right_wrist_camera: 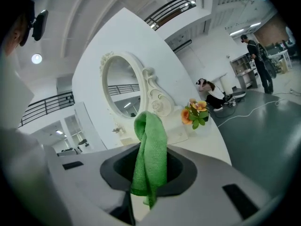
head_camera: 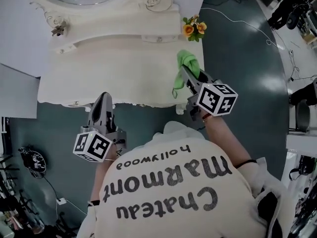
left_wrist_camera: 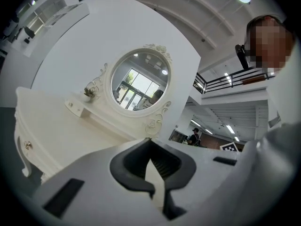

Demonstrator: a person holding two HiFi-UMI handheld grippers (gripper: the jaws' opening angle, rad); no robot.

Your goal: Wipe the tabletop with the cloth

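- right gripper [right_wrist_camera: 149, 167]: jaws clamped on the cloth [right_wrist_camera: 150, 149], which stands up between them in a folded loop, with one loose end hanging below the pinch.
- left gripper [left_wrist_camera: 153, 169]: jaws drawn together with only a thin sliver of light between them, and nothing in them.
- writing: the person's cream shirt [head_camera: 173, 182] reads "chateau marmont hollywood" in dark letters, upside down in the head view. each gripper's cube carries black-and-white square markers and no words.
- the cloth is bright green, with a fine nubby weave, bunched rather than spread flat.
- in the head view it is over the right end of the cream tabletop [head_camera: 109, 68], near the orange flowers [head_camera: 194, 28]. whether it touches the surface cannot be told.
- the left gripper is at the table's front edge, well apart from the cloth.
- an oval mirror [left_wrist_camera: 138, 84] in a carved white frame stands at the back of the table.
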